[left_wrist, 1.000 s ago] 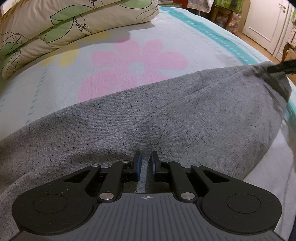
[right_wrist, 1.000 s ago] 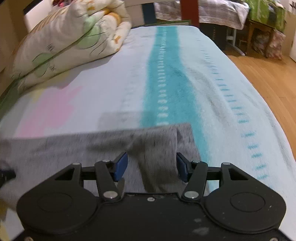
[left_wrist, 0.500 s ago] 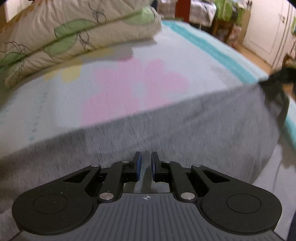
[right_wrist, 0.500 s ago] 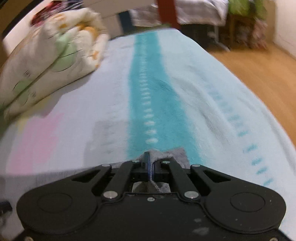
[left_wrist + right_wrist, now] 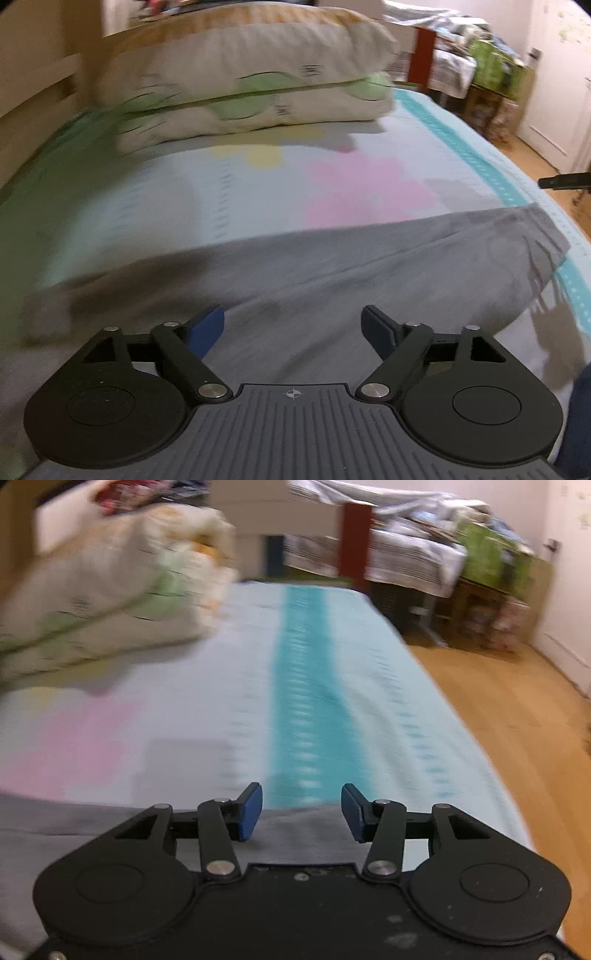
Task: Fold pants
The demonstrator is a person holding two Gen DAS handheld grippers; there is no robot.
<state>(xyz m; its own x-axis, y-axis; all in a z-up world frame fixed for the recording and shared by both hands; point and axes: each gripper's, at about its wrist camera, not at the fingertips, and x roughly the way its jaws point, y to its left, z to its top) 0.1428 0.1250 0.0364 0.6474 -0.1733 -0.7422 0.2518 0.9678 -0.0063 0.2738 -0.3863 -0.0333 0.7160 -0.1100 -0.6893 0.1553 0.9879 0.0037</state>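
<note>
Both our grippers have let go since half a second ago: our left gripper (image 5: 293,326) and our right gripper (image 5: 301,810) now stand with jaws spread wide, nothing between them. We see the grey pants (image 5: 332,280) lying flat across the near part of the bed (image 5: 166,199), a soft heathered knit with one end reaching the teal stripe (image 5: 306,701). Stacked pillows (image 5: 251,85) sit well beyond, all somewhat blurred
</note>
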